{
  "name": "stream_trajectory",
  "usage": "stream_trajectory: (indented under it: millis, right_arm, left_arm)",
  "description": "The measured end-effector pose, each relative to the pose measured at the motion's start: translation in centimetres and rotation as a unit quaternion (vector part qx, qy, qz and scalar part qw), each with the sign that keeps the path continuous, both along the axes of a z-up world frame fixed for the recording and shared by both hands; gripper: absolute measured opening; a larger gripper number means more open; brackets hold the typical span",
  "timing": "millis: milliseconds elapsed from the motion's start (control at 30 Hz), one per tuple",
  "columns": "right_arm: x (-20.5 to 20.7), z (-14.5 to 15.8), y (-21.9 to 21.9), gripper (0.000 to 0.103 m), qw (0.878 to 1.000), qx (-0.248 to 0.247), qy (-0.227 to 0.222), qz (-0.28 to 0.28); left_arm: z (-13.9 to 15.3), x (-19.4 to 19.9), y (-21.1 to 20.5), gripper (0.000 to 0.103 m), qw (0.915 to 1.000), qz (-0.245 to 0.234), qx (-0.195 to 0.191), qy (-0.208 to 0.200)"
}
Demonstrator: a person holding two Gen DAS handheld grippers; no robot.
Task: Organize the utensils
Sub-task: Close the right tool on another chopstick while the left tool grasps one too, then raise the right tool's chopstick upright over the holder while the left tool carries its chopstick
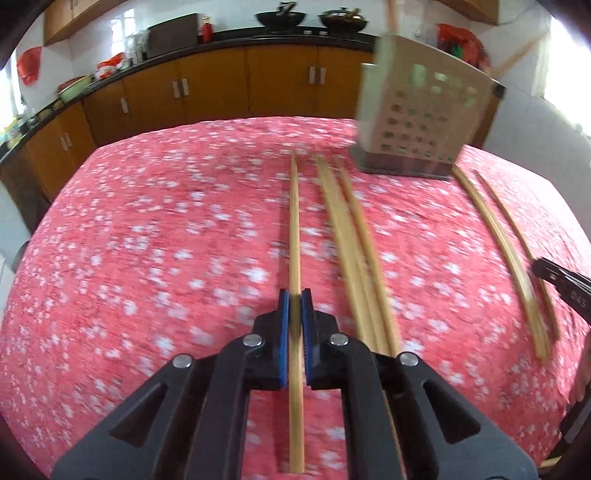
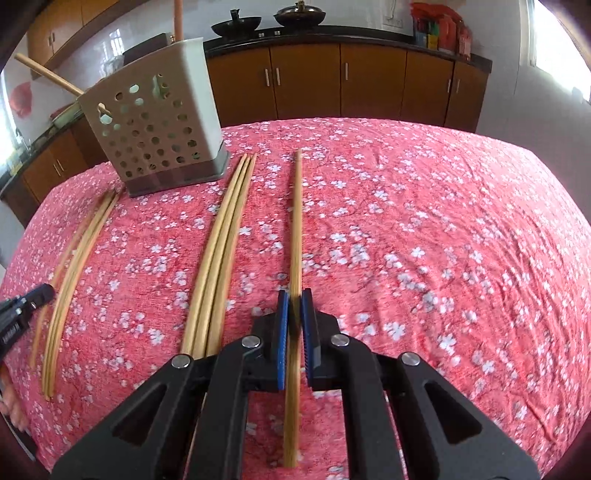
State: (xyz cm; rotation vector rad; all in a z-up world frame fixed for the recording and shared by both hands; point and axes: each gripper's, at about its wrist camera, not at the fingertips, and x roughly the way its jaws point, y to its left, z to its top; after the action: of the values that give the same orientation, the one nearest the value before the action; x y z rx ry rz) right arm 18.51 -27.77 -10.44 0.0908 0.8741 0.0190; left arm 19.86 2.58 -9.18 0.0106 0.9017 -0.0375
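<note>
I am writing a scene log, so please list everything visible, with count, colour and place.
chopstick holder: one, beige, perforated, far left on the table
loose chopsticks: about three, bamboo, bundled beside the holder; more further left
tablecloth: one, pink with white flowers
woks: two, black, back counter
cabinets: brown, below the counter
left gripper: black, blue pads, shut on a chopstick
right gripper: same, shut on a chopstick

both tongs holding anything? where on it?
Yes. Left tongs and right tongs each clamp one chopstick near its rear end.
</note>
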Motion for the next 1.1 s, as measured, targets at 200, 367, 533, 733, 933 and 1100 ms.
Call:
stream_trajectory:
  millis: [200, 367, 533, 733, 933, 1100]
  right_arm:
    - [1.1, 0.0, -2.3, 0.008, 1.0, -0.002, -0.003, -0.031]
    - [1.2, 0.0, -2.6, 0.008, 0.999, 0.003, -0.003, -0.033]
    - [1.3, -0.1, -2.8, 0.009, 0.999, 0.01, -0.003, -0.034]
    - [1.1, 0.0, -3.0, 0.009, 0.999, 0.011, -0.003, -0.035]
    - [1.0, 0.0, -2.8, 0.009, 0.999, 0.011, -0.003, -0.035]
    - [1.0, 0.0, -2.8, 0.009, 0.999, 0.01, -0.003, -0.035]
  left_arm:
    - [0.1, 1.3, 4.4, 0.009, 0.999, 0.045, 0.005, -0.002]
    - [0.3, 1.5, 5.6, 0.011, 0.9988, 0.048, -0.011, -0.003]
    - [0.3, 1.6, 5.0, 0.021, 0.9994, 0.034, -0.006, -0.003]
    - [0.2, 1.6, 5.2, 0.021, 0.9991, 0.038, -0.018, -0.004]
    - [0.3, 1.5, 5.3, 0.021, 0.999, 0.039, -0.021, -0.004]
    - [0.3, 1.5, 5.3, 0.021, 0.9989, 0.039, -0.024, -0.005]
